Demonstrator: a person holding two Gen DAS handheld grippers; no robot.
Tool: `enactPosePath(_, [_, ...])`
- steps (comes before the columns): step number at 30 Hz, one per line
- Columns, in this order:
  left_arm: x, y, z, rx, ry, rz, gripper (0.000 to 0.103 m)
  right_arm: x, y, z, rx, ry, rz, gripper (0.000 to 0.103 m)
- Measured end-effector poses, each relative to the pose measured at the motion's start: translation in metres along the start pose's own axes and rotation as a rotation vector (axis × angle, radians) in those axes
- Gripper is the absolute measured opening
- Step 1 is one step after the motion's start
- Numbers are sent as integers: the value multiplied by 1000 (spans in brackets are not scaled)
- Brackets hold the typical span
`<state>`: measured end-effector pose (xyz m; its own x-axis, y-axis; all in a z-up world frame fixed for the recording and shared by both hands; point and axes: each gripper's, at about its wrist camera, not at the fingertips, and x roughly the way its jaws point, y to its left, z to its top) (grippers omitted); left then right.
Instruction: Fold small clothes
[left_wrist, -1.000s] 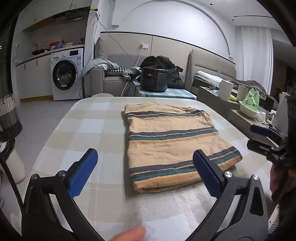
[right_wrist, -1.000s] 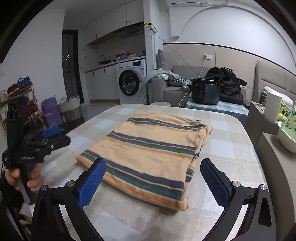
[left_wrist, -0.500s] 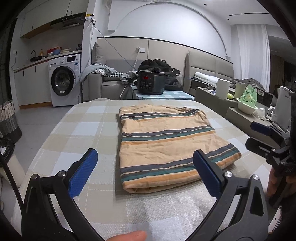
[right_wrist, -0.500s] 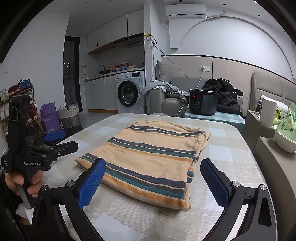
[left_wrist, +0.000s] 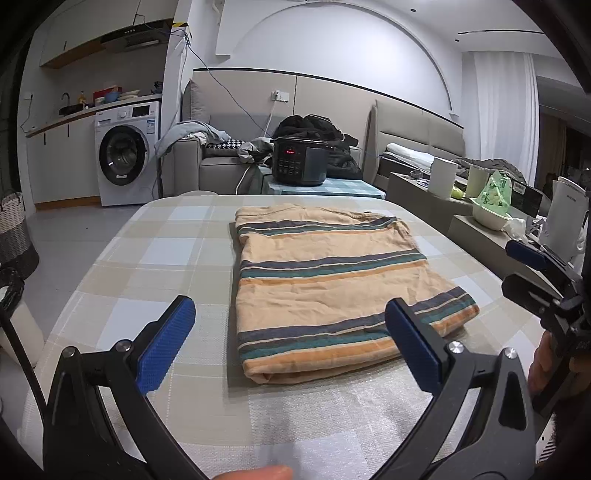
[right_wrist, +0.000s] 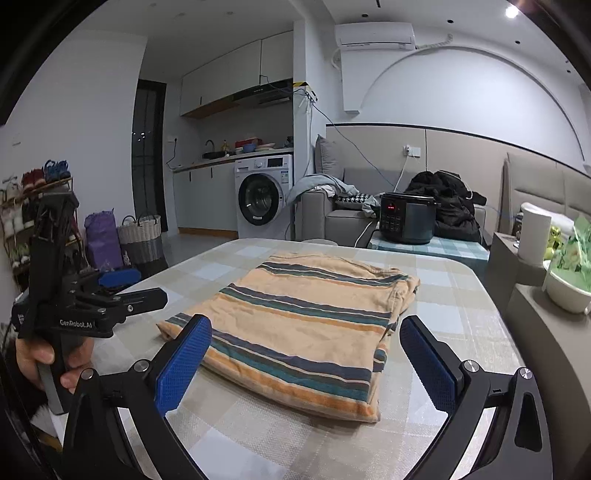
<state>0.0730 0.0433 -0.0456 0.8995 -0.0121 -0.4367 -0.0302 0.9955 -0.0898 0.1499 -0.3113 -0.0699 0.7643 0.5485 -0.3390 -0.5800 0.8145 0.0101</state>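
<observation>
The folded striped shirt (left_wrist: 332, 284) lies flat on the bench (left_wrist: 155, 266), long axis toward 12 o'clock. Left gripper (left_wrist: 291, 347) and right gripper (right_wrist: 306, 365) hover before its near edge, jaws open and empty.

"GenRobot.AI" in white on the left gripper (right_wrist: 125, 286) body
</observation>
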Motion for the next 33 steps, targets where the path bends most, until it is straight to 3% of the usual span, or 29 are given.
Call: enactPosePath(33, [1,3,0,0,7,1,102,-1,-9,-2,42,3,7,103])
